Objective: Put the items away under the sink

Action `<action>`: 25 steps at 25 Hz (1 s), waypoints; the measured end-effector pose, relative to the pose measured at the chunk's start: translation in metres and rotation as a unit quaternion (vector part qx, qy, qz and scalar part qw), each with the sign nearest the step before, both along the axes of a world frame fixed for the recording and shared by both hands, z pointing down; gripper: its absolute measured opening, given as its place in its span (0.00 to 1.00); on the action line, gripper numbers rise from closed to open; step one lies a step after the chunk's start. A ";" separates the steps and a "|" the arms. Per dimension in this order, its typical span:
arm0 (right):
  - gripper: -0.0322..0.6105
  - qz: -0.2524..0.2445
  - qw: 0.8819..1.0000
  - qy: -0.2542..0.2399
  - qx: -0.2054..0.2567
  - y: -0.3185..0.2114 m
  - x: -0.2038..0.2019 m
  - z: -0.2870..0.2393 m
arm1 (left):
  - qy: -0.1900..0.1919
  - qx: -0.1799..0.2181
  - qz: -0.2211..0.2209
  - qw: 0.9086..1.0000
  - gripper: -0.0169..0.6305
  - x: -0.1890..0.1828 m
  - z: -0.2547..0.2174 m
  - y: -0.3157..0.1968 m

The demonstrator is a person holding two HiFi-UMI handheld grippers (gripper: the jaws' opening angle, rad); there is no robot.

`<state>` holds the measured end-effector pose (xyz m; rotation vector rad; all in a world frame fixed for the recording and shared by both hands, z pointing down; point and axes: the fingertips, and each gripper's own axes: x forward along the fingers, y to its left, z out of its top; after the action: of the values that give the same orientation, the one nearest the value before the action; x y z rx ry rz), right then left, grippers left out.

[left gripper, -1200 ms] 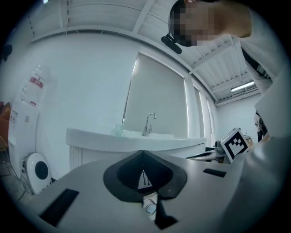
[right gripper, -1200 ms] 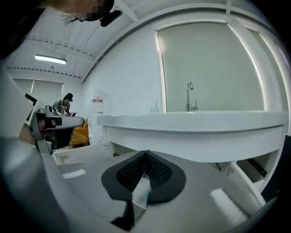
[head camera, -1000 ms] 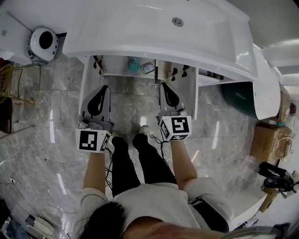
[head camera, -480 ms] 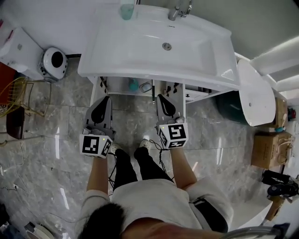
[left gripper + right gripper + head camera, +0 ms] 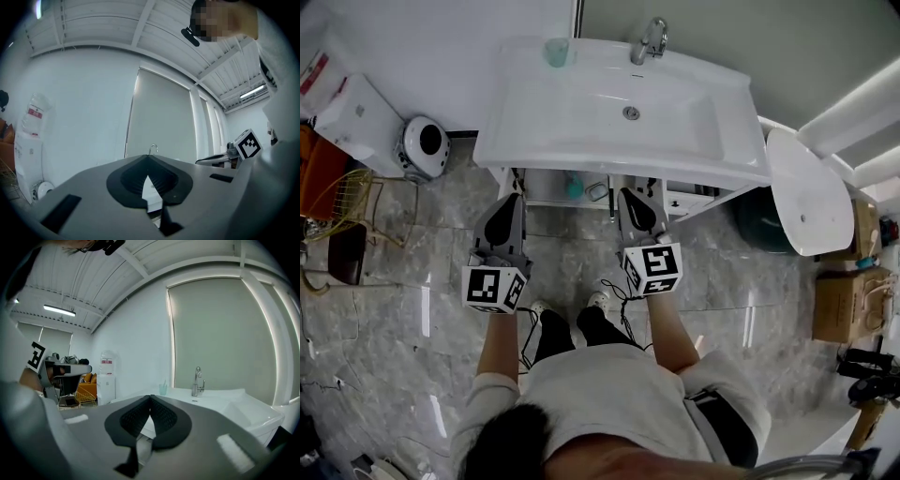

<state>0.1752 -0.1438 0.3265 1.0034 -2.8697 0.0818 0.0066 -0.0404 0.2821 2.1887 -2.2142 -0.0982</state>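
Left gripper (image 5: 508, 202) seemingly closed, right gripper (image 5: 628, 196) closed, empty, facing sink (image 5: 572, 117)

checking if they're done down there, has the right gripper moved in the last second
Yes, upward: the right gripper, earlier down by the cabinet, now nearly meets the sink rim.

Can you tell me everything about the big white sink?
The sink is a wide, white, shiny basin with rounded corners; it looks like smooth ceramic. Nothing lies inside it. A small round metal drain sits in its middle, and a curved silver tap stands at its back edge. A see-through green cup stands on its back left corner. The sink is up against the wall, on top of a white cabinet that is open at the front.
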 end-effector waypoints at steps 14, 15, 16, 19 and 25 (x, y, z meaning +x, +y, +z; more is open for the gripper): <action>0.07 0.016 0.999 -0.035 0.037 0.017 0.010 -0.058 | -0.018 0.031 0.008 0.999 0.04 0.008 -0.054 0.019; 0.07 0.018 0.998 -0.038 0.038 0.016 0.012 -0.061 | -0.019 0.033 0.008 0.999 0.04 0.009 -0.056 0.019; 0.07 0.019 0.998 -0.040 0.040 0.016 0.013 -0.064 | -0.020 0.036 0.009 0.999 0.04 0.009 -0.059 0.019; 0.07 0.022 0.998 -0.041 0.047 0.017 0.016 -0.071 | -0.022 0.041 0.008 0.999 0.04 0.010 -0.066 0.020; 0.07 0.025 0.997 -0.041 0.057 0.018 0.021 -0.082 | -0.018 0.048 0.006 0.999 0.04 0.011 -0.074 0.020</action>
<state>0.1964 -0.1254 0.2446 1.1185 -2.9531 -0.0369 0.0176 -0.0205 0.2077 2.2687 -2.2601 -0.1694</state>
